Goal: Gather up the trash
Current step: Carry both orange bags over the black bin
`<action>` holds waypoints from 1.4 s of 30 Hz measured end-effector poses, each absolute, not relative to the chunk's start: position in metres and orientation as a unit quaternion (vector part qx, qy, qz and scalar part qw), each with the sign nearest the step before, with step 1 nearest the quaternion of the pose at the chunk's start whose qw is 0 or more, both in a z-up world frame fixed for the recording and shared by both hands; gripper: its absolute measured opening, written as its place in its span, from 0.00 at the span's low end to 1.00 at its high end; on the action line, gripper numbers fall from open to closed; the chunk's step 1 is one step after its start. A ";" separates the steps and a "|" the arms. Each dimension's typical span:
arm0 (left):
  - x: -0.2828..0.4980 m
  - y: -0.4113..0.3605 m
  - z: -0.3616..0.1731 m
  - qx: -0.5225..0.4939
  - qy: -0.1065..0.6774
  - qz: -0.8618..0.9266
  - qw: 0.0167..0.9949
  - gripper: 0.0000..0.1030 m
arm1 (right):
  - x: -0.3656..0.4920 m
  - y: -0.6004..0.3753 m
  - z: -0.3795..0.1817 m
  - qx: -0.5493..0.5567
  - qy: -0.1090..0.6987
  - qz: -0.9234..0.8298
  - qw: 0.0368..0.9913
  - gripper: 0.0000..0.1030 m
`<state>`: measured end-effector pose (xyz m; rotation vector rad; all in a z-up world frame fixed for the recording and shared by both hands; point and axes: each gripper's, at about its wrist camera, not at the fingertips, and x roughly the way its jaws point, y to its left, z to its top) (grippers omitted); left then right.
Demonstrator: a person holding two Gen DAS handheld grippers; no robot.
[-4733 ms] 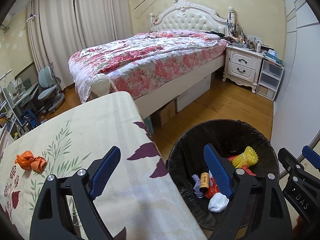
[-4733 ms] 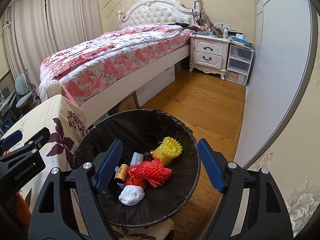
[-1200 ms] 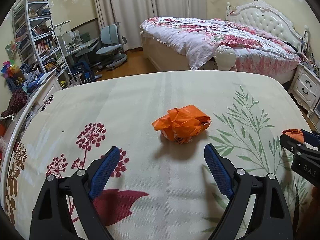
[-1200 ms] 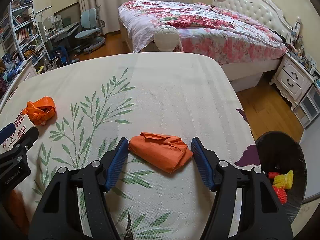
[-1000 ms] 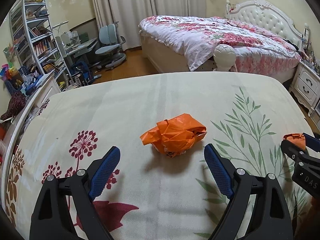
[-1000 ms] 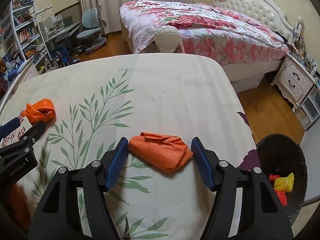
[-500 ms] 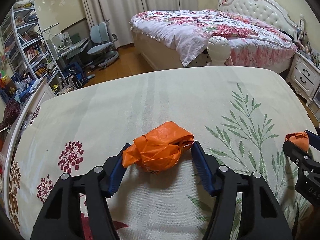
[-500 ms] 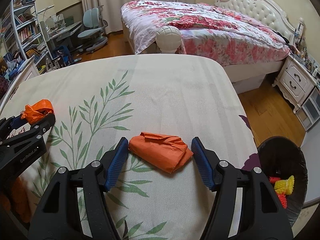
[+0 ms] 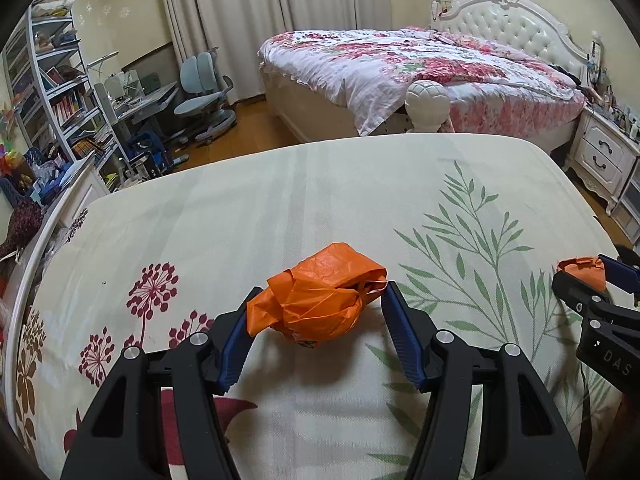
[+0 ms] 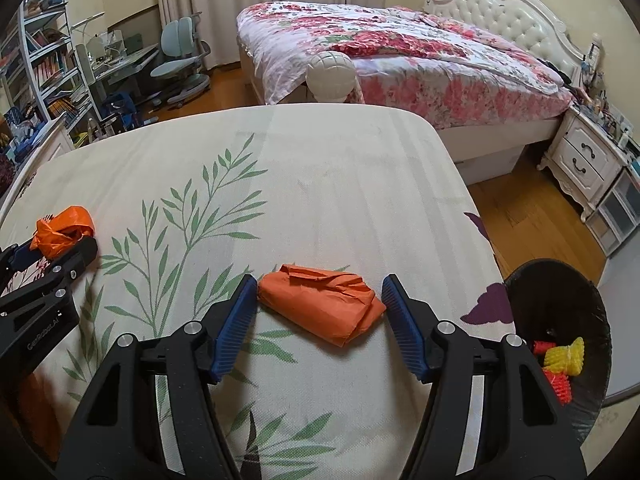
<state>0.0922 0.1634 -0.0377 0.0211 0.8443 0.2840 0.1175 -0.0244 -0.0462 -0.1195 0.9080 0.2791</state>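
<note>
Grippers pinch orange trash: left gripper (image 9: 320, 316) apparently the crumpled bag (image 9: 320, 300), right gripper (image 10: 320, 304) the folded wad (image 10: 324, 306).

A: Both views are evenly lit by soft indoor light from above; the curtains (image 9: 280, 20) show no daylight.

B: Shadows?

A: Faint, under the orange bag (image 9: 320, 304) and the grippers on the cloth (image 9: 320, 184).

B: Sharpness?

A: Crisp, no motion blur. Strong fisheye bending, with black vignette in the corners.
</note>
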 end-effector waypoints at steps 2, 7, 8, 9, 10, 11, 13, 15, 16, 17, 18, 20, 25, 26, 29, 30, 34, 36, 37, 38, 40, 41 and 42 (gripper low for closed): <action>0.087 0.163 -0.037 0.005 0.409 0.136 0.902 0.59 | 0.112 -0.027 -0.045 -0.054 0.438 0.135 0.887 0.61; 0.072 0.156 -0.034 0.003 0.406 0.133 0.904 0.59 | 0.096 -0.033 -0.044 -0.052 0.436 0.132 0.889 0.61; 0.069 0.155 -0.034 0.003 0.405 0.133 0.905 0.59 | 0.092 -0.035 -0.043 -0.052 0.435 0.131 0.889 0.61; 0.065 0.153 -0.033 0.003 0.404 0.132 0.905 0.59 | 0.088 -0.036 -0.042 -0.052 0.434 0.131 0.890 0.61; 0.061 0.151 -0.032 0.001 0.403 0.132 0.906 0.59 | 0.083 -0.038 -0.041 -0.051 0.433 0.131 0.890 0.61; 0.058 0.150 -0.032 0.000 0.402 0.132 0.906 0.59 | 0.080 -0.040 -0.041 -0.051 0.433 0.130 0.891 0.61; 0.050 0.147 -0.032 -0.003 0.400 0.131 0.907 0.59 | 0.071 -0.043 -0.040 -0.049 0.431 0.129 0.891 0.61; 0.045 0.144 -0.031 -0.004 0.400 0.129 0.908 0.59 | 0.064 -0.047 -0.040 -0.049 0.431 0.128 0.892 0.61; 0.042 0.141 -0.032 -0.003 0.400 0.127 0.908 0.59 | 0.059 -0.049 -0.040 -0.048 0.430 0.129 0.892 0.61; 0.040 0.139 -0.032 -0.002 0.400 0.126 0.908 0.59 | 0.057 -0.050 -0.040 -0.048 0.429 0.129 0.893 0.61; 0.037 0.137 -0.032 0.000 0.400 0.125 0.908 0.59 | 0.053 -0.052 -0.039 -0.048 0.428 0.129 0.893 0.61; 0.030 0.133 -0.031 0.001 0.398 0.124 0.909 0.59 | 0.045 -0.055 -0.039 -0.047 0.427 0.129 0.894 0.61; 0.017 0.125 -0.030 -0.001 0.394 0.124 0.911 0.59 | 0.028 -0.066 -0.038 -0.040 0.421 0.129 0.897 0.61; 0.015 0.123 -0.030 0.000 0.393 0.124 0.911 0.59 | 0.025 -0.069 -0.037 -0.037 0.418 0.129 0.899 0.61; 0.008 0.115 -0.029 0.002 0.389 0.120 0.913 0.59 | 0.015 -0.079 -0.034 -0.031 0.412 0.129 0.902 0.61; 0.006 0.111 -0.028 0.003 0.387 0.118 0.914 0.59 | 0.011 -0.082 -0.033 -0.029 0.410 0.128 0.903 0.61; -0.002 0.097 -0.024 0.007 0.380 0.108 0.919 0.59 | 0.000 -0.099 -0.027 -0.020 0.400 0.121 0.908 0.61; -0.005 0.090 -0.022 0.007 0.377 0.101 0.921 0.59 | -0.007 -0.109 -0.024 -0.014 0.396 0.115 0.911 0.61; -0.007 0.086 -0.021 0.006 0.375 0.098 0.922 0.59 | -0.011 -0.116 -0.022 -0.010 0.392 0.110 0.913 0.61; -0.008 0.082 -0.020 0.005 0.373 0.093 0.923 0.59 | -0.013 -0.121 -0.020 -0.008 0.390 0.106 0.915 0.61; -0.010 0.074 -0.017 0.005 0.369 0.084 0.926 0.59 | -0.019 -0.132 -0.016 -0.004 0.383 0.097 0.919 0.61; -0.011 0.070 -0.016 0.005 0.366 0.080 0.927 0.59 | -0.022 -0.138 -0.014 -0.002 0.379 0.092 0.921 0.61; -0.012 0.064 -0.014 0.006 0.363 0.075 0.929 0.59 | -0.024 -0.143 -0.013 0.000 0.377 0.088 0.922 0.61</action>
